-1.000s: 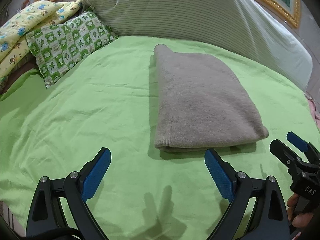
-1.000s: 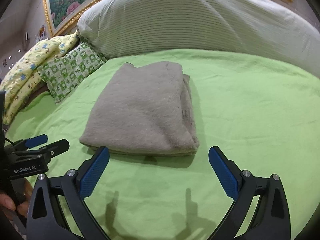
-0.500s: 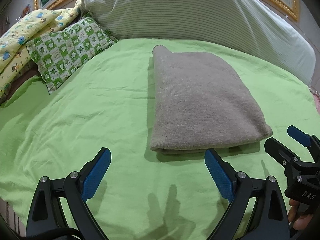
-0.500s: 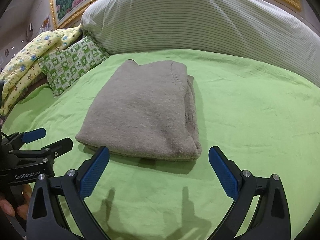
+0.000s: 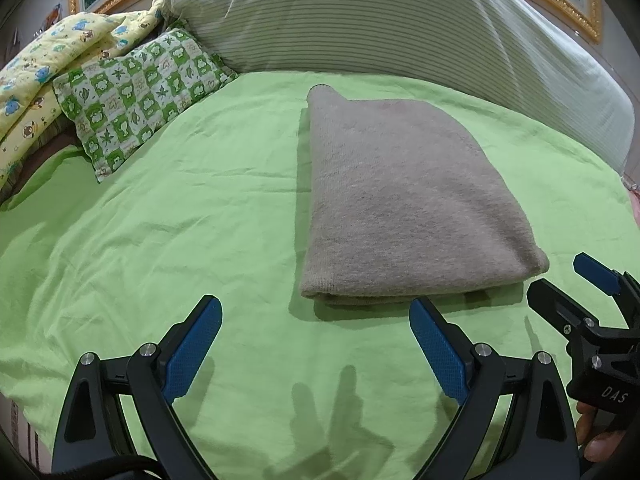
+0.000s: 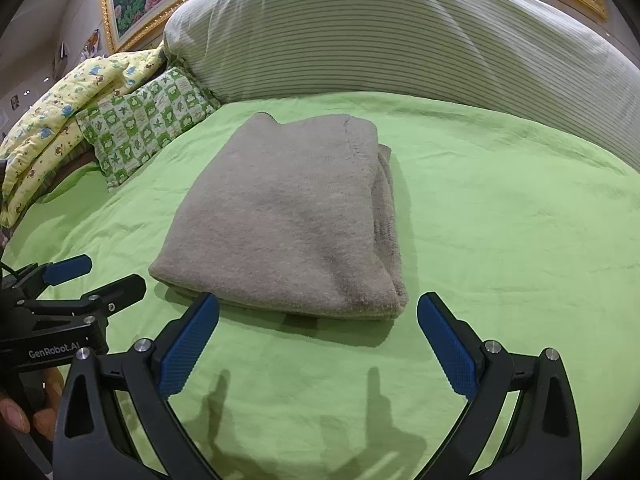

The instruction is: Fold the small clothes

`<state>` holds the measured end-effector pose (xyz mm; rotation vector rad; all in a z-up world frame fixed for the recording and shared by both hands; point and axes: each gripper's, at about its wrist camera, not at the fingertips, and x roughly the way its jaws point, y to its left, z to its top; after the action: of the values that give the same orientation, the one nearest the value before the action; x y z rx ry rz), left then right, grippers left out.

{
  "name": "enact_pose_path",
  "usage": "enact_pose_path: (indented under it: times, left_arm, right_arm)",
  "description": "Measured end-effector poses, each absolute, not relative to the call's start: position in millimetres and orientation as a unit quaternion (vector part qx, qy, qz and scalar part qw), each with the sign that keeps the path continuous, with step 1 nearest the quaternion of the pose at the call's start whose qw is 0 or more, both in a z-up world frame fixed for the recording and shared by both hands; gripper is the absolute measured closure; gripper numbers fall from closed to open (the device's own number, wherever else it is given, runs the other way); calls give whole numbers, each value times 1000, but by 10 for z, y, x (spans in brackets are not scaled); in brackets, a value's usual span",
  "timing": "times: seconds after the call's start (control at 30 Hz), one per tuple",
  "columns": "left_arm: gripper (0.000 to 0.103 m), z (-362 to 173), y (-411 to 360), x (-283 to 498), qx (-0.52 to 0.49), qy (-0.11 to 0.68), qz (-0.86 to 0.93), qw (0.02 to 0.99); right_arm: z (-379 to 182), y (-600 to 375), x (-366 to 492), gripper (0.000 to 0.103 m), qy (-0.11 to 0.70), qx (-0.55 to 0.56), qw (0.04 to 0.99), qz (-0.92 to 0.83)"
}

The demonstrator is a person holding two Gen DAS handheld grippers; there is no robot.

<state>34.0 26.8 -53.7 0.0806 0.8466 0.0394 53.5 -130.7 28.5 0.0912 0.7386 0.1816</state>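
Observation:
A grey knitted garment lies folded into a neat rectangle on the green bedsheet; it shows in the right wrist view too, with stacked layers along its right edge. My left gripper hovers open just short of the garment's near-left corner, holding nothing. My right gripper is open as well, its fingers framing the garment's near edge without touching it. Each gripper appears in the other's view: the right one at the far right, the left one at the far left.
A large striped pillow runs along the back of the bed. A green-checked pillow and a yellow printed quilt lie at the back left. A gold picture frame hangs behind. Bare green sheet stretches right of the garment.
Both grippers have drawn slightly nearer the garment's front edge, and the views have tilted up a little. The garment has not moved; both grippers stay open.

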Motion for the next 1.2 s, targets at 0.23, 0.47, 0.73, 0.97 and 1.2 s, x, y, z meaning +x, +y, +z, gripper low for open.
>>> enact_pose_path:
  times: [0.23,0.47,0.73,0.97,1.2]
  left_arm:
    - [8,-577,283,351,35,418,25,907]
    - [7,-595,300,380,32,422,27,906]
    - [7,-610,326,402,28,424,31,905]
    - [7,-617,341,410,25,425,31,904]
    - [7,-602,344,413,23,424,30,905]
  right_arm:
    - [262,-1304,567,4,364,43,926,93]
    - [249,-1285,572,4,365,43,925,93]
    - [246,-1259,611,4,364,39,926,96]
    - [256,-1199,613,4,363,33,926,99]
    - [276,-1151,598,4,361,31,927,94]
